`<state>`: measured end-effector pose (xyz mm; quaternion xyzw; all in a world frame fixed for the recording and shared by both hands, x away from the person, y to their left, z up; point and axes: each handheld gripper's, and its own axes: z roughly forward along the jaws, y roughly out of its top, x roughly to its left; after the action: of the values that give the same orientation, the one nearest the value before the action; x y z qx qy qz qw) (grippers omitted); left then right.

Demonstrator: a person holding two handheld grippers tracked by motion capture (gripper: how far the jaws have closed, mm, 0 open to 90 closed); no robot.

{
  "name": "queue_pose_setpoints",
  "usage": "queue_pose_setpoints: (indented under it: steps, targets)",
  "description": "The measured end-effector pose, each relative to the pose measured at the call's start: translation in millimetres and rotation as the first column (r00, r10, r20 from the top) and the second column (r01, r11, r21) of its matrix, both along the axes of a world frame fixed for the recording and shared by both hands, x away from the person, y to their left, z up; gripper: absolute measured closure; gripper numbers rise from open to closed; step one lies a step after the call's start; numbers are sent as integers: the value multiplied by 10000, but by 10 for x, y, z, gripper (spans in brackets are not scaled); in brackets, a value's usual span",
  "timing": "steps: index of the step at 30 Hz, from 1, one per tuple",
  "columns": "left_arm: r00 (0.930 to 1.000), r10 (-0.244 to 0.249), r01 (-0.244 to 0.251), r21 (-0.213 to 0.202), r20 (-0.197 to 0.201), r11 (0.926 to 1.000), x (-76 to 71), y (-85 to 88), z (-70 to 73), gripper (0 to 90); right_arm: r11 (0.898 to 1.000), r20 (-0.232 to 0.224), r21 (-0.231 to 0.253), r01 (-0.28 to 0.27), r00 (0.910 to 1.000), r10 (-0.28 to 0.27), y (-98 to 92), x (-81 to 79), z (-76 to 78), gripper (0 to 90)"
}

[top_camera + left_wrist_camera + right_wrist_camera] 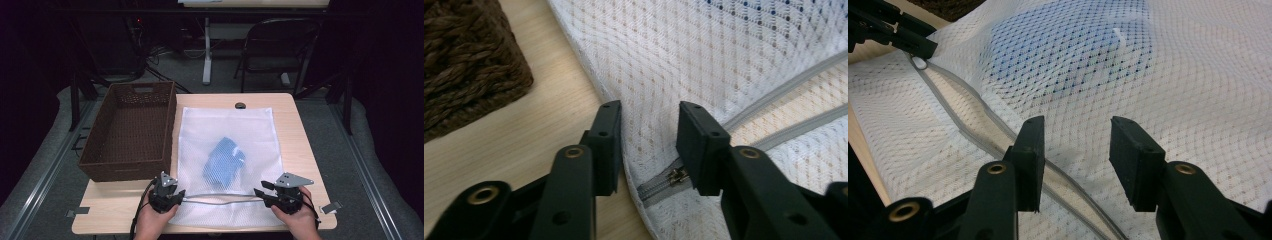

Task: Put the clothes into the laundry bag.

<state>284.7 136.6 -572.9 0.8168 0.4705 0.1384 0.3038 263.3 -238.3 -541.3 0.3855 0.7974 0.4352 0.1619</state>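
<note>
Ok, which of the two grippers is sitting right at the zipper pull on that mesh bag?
The left gripper: the metal zipper pull lies between its open jaws, at the mesh bag's edge nearest the basket.

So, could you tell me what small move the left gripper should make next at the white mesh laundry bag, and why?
Probably close the left gripper on the small metal zipper pull. Its jaws stand open astride the corner of the white mesh laundry bag, with the pull lying between them, and the grey zipper gapes open along the near edge. The right gripper hovers open over the mesh, ready to hold it.
</note>
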Motion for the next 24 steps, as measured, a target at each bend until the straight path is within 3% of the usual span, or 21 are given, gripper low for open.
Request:
queue_pose_setpoints:
  steps: [6, 13, 24]
  targets:
    - [10000, 1, -1, -159, -5, 9999, 11, 4, -7, 756, 10000, 43, -27, -42, 10000, 42, 3, -2, 0, 578]
    - [9995, 84, -101, -534, -313, 9985, 48, 43, -7, 862, 10000, 87, -16, -34, 10000, 34, 7, -8, 5, 578]
    - [9982, -192, 165, -484, -564, 9987, 92, 47, 24, 894, 10000, 327, -47, -84, 9994, 86, 1, -14, 26, 587]
